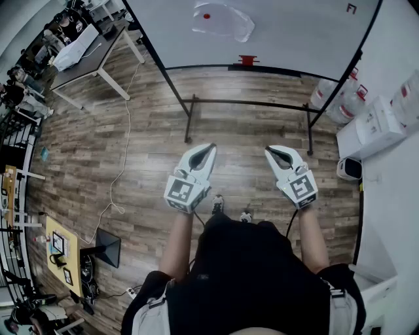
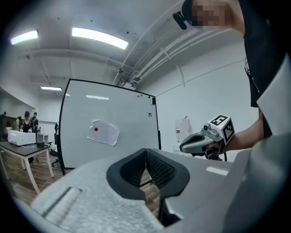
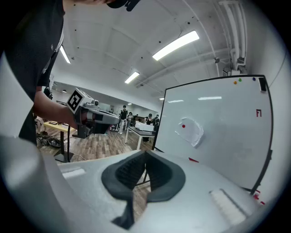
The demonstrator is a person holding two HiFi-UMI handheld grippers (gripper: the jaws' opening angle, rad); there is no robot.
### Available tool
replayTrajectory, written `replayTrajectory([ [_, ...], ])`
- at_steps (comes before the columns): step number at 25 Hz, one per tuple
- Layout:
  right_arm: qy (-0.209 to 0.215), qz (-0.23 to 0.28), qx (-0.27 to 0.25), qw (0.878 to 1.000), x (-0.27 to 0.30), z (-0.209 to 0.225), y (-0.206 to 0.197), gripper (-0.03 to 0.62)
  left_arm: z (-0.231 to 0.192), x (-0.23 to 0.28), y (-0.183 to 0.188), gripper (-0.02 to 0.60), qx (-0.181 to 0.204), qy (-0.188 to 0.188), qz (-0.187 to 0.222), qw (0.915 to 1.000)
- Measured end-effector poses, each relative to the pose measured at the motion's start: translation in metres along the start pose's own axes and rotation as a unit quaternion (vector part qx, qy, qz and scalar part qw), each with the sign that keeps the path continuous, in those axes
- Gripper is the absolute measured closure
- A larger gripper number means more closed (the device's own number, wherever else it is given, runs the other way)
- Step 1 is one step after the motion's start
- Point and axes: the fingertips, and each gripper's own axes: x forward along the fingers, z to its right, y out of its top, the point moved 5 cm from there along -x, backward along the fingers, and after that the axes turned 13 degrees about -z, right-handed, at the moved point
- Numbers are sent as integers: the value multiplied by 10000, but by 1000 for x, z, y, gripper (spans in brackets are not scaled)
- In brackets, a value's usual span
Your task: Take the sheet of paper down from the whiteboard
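Whiteboard (image 1: 294, 33) bearing a paper sheet (image 1: 228, 25) stands on wood-plank floor (image 1: 150, 131).

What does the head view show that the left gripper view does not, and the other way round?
Only the head view shows the left gripper from above, the person's shoes and a white cable on the floor. Only the left gripper view shows the ceiling lights and that gripper's jaws closed together, nothing between them. Both show the whiteboard, the sheet of paper with a red magnet, and the right gripper.

Glossy whiteboard (image 1: 294, 33) (matt wood-plank floor (image 1: 150, 131))
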Motion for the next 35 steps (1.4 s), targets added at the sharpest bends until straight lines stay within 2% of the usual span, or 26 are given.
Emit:
replayTrajectory([
  [21, 304, -66, 9, 9995, 1, 16, -29, 589, 16, 19, 0, 569, -126, 174, -89, 9997],
  [26, 521, -224, 2, 9984, 4, 16, -37, 591, 12, 22, -2, 569, -207, 213, -79, 9995],
  [35, 475, -382, 5, 9981, 20, 18, -39, 589, -3, 19, -1, 569, -278, 284, -23, 9992],
])
